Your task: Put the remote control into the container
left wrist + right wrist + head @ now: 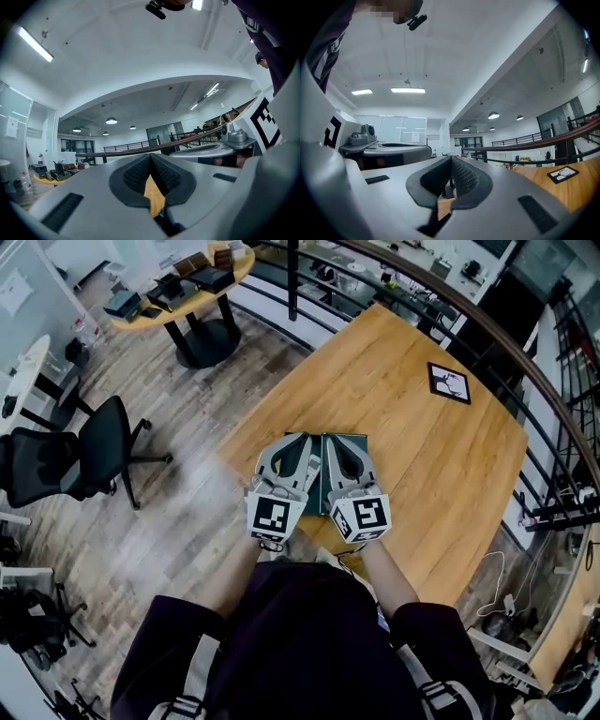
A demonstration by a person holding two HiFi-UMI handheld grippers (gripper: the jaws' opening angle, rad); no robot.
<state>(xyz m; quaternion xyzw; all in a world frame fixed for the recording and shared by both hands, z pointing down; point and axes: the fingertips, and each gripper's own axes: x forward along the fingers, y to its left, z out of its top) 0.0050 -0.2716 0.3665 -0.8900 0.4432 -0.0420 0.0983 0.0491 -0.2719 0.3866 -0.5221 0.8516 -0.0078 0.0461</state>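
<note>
Over the table point(394, 399) edge, the left claw point(302, 441) and right claw point(336, 441) rest closed and empty above a dark green box point(356, 441), with no remote in sight, so find it first and open wide before reaching.

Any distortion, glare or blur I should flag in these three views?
Head view: heavy fisheye, so the table edge and the railing bow; the light is even and the picture sharp. Left gripper view: black vignette at the corners, ceiling strip light blown out. Right gripper view: same vignette, bright ceiling panels, mosaic patch at the top.
</note>
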